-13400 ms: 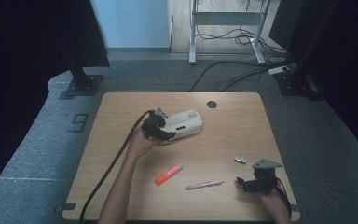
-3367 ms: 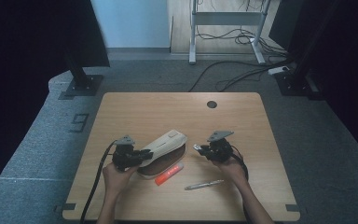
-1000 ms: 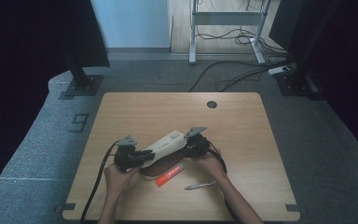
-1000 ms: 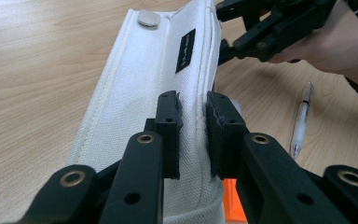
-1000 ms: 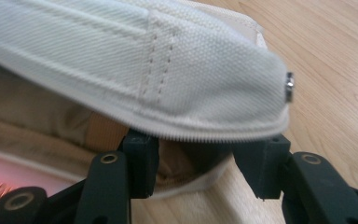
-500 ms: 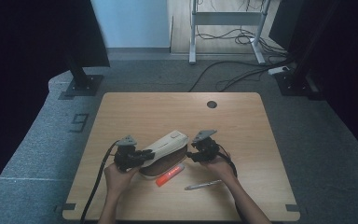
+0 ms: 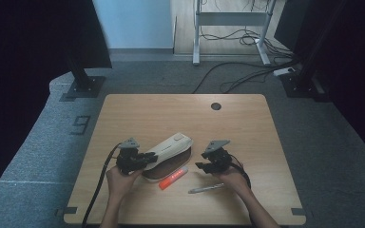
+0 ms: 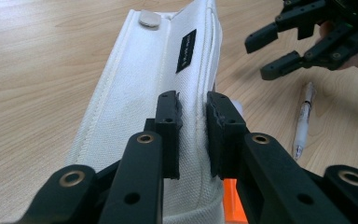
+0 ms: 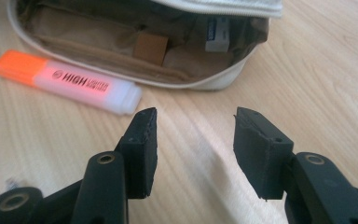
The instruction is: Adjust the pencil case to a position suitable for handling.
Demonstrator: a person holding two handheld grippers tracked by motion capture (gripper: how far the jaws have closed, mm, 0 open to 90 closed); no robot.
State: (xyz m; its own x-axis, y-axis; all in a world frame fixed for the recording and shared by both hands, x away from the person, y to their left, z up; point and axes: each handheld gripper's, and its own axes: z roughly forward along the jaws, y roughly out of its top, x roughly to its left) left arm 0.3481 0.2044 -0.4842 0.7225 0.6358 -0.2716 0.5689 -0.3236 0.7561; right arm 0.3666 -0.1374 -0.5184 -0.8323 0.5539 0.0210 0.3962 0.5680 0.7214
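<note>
— Left gripper (image 8: 192,135)?
— Pinched tight on the upper flap of the white canvas pencil pouch (image 7: 168,148), holding it lifted open.

— Inside the pouch?
— Tan lining, a brown tag, a small white label; otherwise hard to tell.

— Lie of the pouch?
— Near centre of the wooden table (image 7: 138,110), long axis from near left to far right, mouth facing right.

— Right gripper (image 9: 193,140)?
— Jaws spread, nothing between, just right of the pouch. Orange highlighter (image 7: 173,177) touching the pouch's near edge; silver pen (image 7: 205,188) nearer still.

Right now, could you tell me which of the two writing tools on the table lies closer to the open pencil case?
The orange highlighter: it lies right along the pencil case opening, while the silver-grey pen rests farther off, by the right gripper.
</note>
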